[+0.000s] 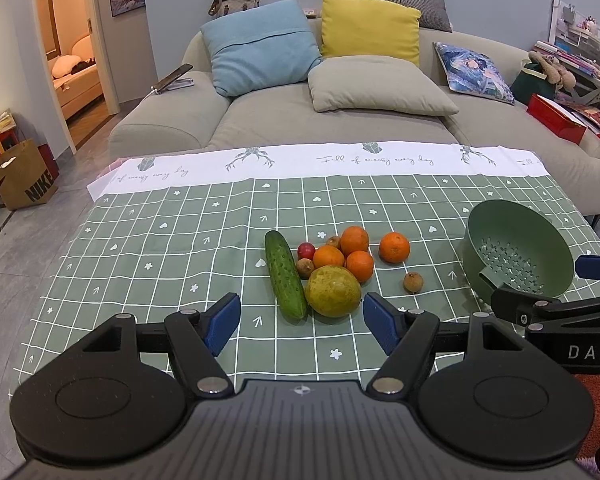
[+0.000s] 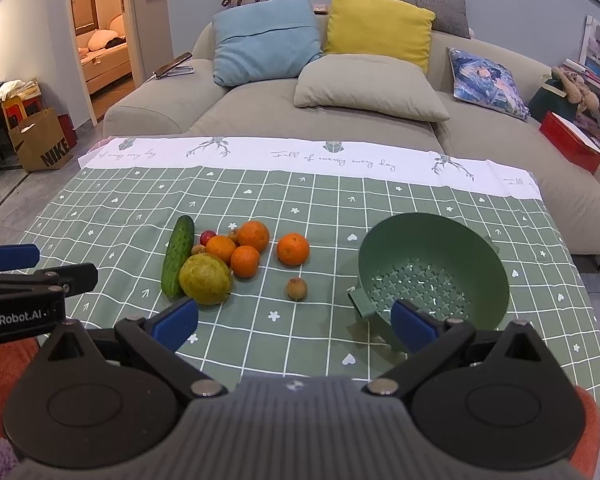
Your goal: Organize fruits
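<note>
Both grippers hover over the bench's near edge, fingers spread wide and empty: the left gripper (image 1: 301, 326) faces the fruit pile, the right gripper (image 2: 295, 321) sits between pile and green colander (image 2: 434, 270). Just beyond the left fingers (image 1: 223, 322) lie one cucumber (image 1: 285, 275) and one yellow-green pear (image 1: 333, 290), touching. Behind them cluster three oranges (image 1: 354, 240), a red plum (image 1: 306, 250) and two small brown fruits (image 1: 305, 268). A fourth orange (image 1: 394, 247) and a third brown fruit (image 1: 413, 282) lie apart, toward the empty colander near the right edge. Open checked cloth (image 1: 160, 240) stretches left and toward the far edge.
</note>
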The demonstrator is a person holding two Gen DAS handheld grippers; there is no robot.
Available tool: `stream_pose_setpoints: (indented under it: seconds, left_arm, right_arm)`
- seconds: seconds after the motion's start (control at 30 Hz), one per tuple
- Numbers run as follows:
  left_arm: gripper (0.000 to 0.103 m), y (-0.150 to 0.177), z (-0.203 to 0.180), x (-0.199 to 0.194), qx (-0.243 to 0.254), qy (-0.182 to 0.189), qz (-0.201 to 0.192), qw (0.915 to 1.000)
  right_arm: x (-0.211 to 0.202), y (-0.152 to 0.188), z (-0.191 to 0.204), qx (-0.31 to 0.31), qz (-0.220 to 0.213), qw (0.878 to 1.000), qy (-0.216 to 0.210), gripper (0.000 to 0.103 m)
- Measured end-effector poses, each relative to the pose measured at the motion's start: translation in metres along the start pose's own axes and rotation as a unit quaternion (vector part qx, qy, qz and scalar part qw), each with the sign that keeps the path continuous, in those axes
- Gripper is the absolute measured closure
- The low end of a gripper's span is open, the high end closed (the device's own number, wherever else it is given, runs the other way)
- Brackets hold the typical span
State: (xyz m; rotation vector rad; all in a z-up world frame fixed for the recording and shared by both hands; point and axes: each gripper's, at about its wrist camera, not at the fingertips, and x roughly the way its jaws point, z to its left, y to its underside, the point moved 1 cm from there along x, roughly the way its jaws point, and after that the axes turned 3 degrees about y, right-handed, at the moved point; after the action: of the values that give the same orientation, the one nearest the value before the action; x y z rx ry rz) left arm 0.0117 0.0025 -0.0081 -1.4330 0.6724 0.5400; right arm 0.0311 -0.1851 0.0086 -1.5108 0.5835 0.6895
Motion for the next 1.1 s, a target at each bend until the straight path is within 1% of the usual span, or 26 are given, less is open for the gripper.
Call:
stream_pose_setpoints:
  seconds: [1.1]
  left_arm:
    - [0.021, 0.0033, 0.0016, 0.0018, -0.001, -0.001, 0.003, 1.0000]
  right_arm:
    - [0.0059, 0.0003, -0.0036, 0.009, 0.011, 1.000, -0.001, 0.005]
